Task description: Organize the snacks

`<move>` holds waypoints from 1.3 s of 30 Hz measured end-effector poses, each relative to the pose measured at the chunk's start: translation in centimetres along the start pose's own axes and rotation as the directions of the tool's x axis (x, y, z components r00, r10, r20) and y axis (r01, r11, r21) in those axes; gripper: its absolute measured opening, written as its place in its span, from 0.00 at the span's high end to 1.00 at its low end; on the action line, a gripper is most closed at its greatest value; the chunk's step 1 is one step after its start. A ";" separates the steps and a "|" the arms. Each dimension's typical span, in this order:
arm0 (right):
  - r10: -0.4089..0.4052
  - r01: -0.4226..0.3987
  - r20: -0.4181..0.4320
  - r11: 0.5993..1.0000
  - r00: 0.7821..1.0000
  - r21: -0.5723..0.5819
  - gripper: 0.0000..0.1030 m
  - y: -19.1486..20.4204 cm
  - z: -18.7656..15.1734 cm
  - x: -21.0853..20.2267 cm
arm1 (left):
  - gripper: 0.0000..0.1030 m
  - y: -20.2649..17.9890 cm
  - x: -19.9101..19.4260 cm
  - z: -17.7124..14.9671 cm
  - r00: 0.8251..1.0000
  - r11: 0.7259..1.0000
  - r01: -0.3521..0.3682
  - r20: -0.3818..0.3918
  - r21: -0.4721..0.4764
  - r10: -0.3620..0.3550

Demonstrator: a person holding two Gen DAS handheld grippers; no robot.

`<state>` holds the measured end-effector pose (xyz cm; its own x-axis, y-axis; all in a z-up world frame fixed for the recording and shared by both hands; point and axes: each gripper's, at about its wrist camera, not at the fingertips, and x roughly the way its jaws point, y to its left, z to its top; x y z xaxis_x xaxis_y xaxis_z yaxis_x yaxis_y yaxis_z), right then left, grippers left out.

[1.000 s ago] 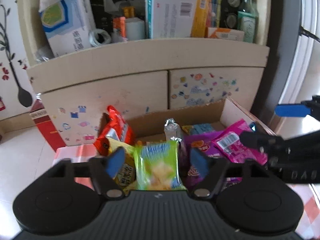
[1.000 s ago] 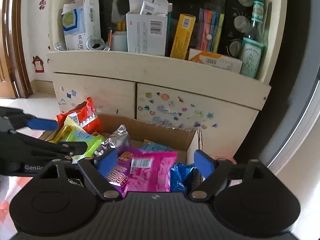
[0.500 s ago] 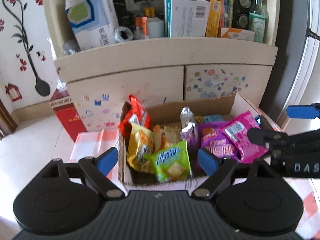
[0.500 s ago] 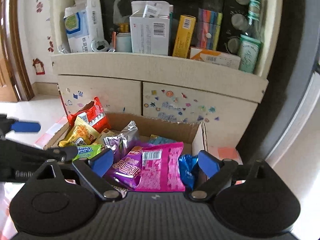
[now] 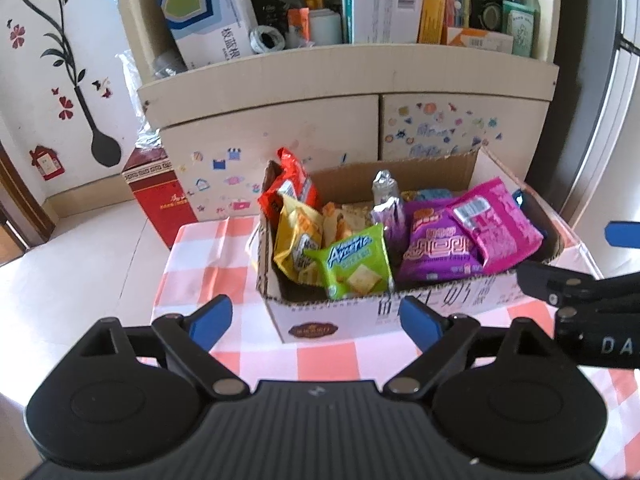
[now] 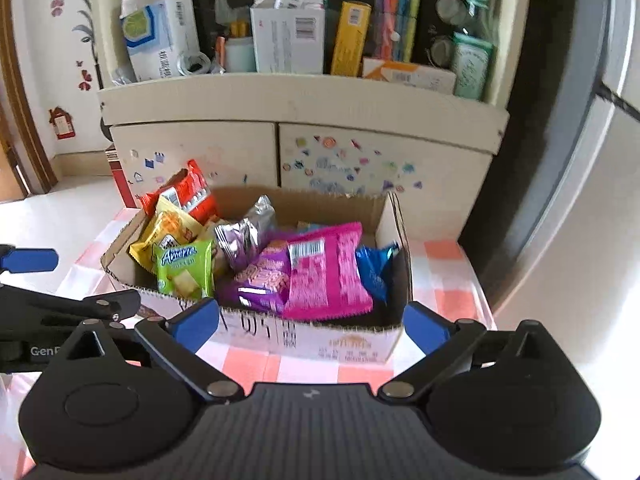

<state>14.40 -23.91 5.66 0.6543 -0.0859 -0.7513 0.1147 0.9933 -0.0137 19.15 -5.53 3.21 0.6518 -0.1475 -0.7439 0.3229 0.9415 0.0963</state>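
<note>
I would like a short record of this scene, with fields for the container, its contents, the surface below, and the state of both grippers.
container: open cardboard box
contents: green cracker packet, yellow packet, red packet, silver packet, purple packet, pink packet, blue packet
surface: orange-and-white checked cloth
left gripper: open, empty, in front of box
right gripper: open, empty, in front of box

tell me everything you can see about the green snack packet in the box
The green snack packet is a glossy plastic pouch with white lettering and a cracker picture, sealed. It stands tilted at the front of the cardboard box, leaning on the yellow packet beside it, with a purple packet on its other side. No fingers touch it.
</note>
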 end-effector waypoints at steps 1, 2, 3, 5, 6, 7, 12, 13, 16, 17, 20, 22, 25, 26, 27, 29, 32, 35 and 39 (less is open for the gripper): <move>-0.003 0.003 -0.007 1.000 1.000 0.014 0.01 -0.1 -0.1 0.0 | 0.12 0.1 0.0 -0.1 1.000 1.000 -0.007 -0.005 -0.001 0.007; -0.007 0.007 -0.012 1.000 1.000 0.024 0.01 -0.2 -0.2 0.0 | 0.12 0.1 -0.1 -0.2 1.000 1.000 -0.014 -0.009 -0.003 0.014; -0.014 0.014 -0.016 0.999 1.000 0.030 0.00 -0.2 -0.2 0.0 | 0.12 0.2 -0.2 -0.2 1.000 1.000 -0.021 -0.012 -0.008 0.021; -0.036 0.037 -0.020 0.999 0.999 0.038 0.00 -0.2 -0.1 0.0 | 0.12 0.4 -0.4 -0.3 0.999 0.999 -0.031 -0.017 -0.018 0.031; -0.043 0.044 -0.022 0.998 0.999 0.043 0.00 -0.2 -0.1 0.0 | 0.11 0.6 -0.6 -0.4 0.999 0.999 -0.036 -0.018 -0.024 0.035; -0.043 0.044 -0.023 0.998 0.999 0.050 0.00 -0.3 0.0 -0.1 | 0.11 0.8 -0.8 -0.4 0.999 0.999 -0.041 -0.019 -0.032 0.040; -0.026 0.029 -0.031 0.994 0.999 0.103 0.00 -0.6 0.6 -0.3 | 0.08 1.4 -1.4 0.0 0.999 0.997 -0.054 -0.008 -0.061 0.053; -0.028 0.031 -0.032 0.994 0.999 0.107 0.00 -0.5 0.7 -0.3 | 0.08 1.5 -1.6 0.2 0.999 0.997 -0.049 -0.003 -0.067 0.049; -0.046 0.048 -0.028 0.994 0.999 0.097 0.00 -0.1 0.9 -0.3 | 0.06 1.6 -1.6 0.6 0.999 0.996 -0.051 0.001 -0.078 0.051; -0.048 0.051 -0.032 0.995 0.998 0.091 0.00 0.0 0.9 -0.1 | 0.06 1.6 -1.5 0.7 0.998 0.995 -0.057 0.001 -0.079 0.057; -0.058 0.062 -0.055 0.995 0.997 0.075 0.00 0.3 0.9 0.5 | 0.06 1.7 -1.3 1.0 0.997 0.993 -0.074 0.000 -0.092 0.074; -0.068 0.072 -0.058 0.995 0.996 0.063 0.00 0.5 0.9 0.8 | 0.05 1.8 -1.0 1.2 0.996 0.991 -0.085 -0.004 -0.099 0.085; -0.082 0.085 -0.060 0.995 0.995 0.055 0.00 0.6 1.0 1.1 | 0.03 1.9 -0.5 1.4 0.994 0.989 -0.105 -0.014 -0.101 0.104; -0.085 0.088 -0.061 0.995 0.995 0.054 0.00 0.6 1.0 1.2 | 0.03 1.8 -0.3 1.4 0.994 0.989 -0.110 -0.018 -0.099 0.109; -0.086 0.089 -0.064 0.995 0.994 0.054 0.00 0.6 1.1 1.4 | 0.03 1.8 -0.2 1.5 0.993 0.988 -0.116 -0.021 -0.098 0.115; -0.091 0.095 -0.070 0.994 0.993 0.054 0.00 0.6 1.2 1.7 | 0.02 1.8 0.2 1.7 0.992 0.988 -0.123 -0.027 -0.098 0.121; -0.103 0.106 -0.078 0.993 0.992 0.044 0.00 0.8 1.3 2.1 | 0.01 1.7 0.5 1.8 0.990 0.986 -0.142 -0.032 -0.091 0.140; -0.117 0.120 -0.088 0.992 0.989 0.033 0.00 1.1 1.4 2.5 | 0.01 1.5 1.0 2.0 0.988 0.985 -0.152 -0.042 -0.079 0.149; -0.117 0.122 -0.118 0.992 0.986 0.032 0.00 1.2 1.4 3.2 | 0.01 1.0 1.8 2.1 0.983 0.983 -0.177 -0.067 -0.052 0.174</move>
<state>17.65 -23.14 4.18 0.5438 -0.1920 -0.8169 0.2173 0.9725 -0.0838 22.07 -5.46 3.35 0.6501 0.0389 -0.7588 0.1666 0.9671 0.1923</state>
